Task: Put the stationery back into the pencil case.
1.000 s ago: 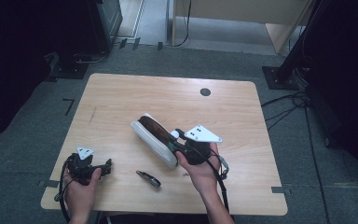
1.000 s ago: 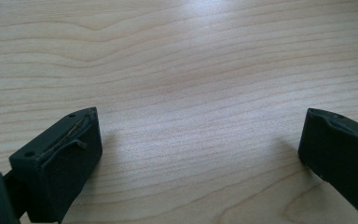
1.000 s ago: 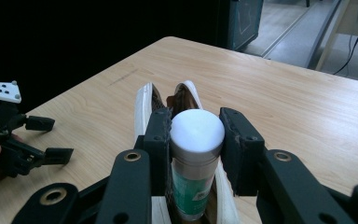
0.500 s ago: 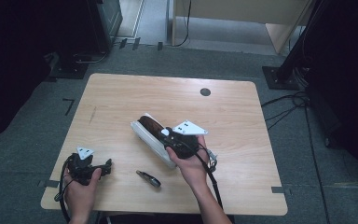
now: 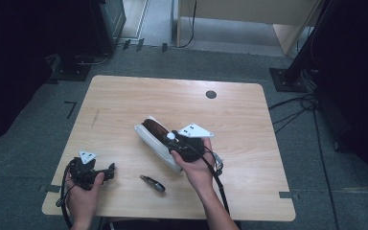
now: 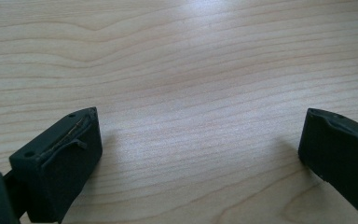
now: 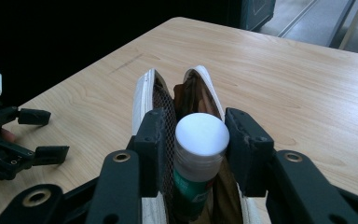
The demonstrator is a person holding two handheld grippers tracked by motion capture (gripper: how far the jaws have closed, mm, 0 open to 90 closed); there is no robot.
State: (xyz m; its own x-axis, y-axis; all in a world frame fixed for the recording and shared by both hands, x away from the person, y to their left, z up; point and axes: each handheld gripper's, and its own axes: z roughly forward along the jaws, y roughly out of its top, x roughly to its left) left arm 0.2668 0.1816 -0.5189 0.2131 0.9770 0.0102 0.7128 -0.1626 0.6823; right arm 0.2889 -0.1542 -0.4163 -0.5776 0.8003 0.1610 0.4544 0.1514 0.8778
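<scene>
Your right gripper (image 7: 200,135) is pinching a small green bottle with a round white cap (image 7: 201,133), its jaws pressed against the cap's two sides; the bottle stands inside the open mouth of a white zip pouch with a brown lining (image 7: 186,93), and its lower body is cut off by the bottom edge of the right gripper view, so its label cannot be read. In the high view the pouch (image 5: 155,139) lies near the middle of the light wooden table (image 5: 124,103), angled from far left to near right, with its near end hidden under your right hand (image 5: 196,167) and that gripper's grey plate. Your left gripper (image 5: 106,171) rests at the near left of the table, well apart from the pouch, its jaws spread wide over bare wood in the left gripper view. A small dark oblong object (image 5: 153,183) lies between the two hands near the front edge; what it is cannot be made out. Compared with a second ago, your right gripper has shifted left along the pouch toward its open end, while the left gripper and the dark object have stayed put.
</scene>
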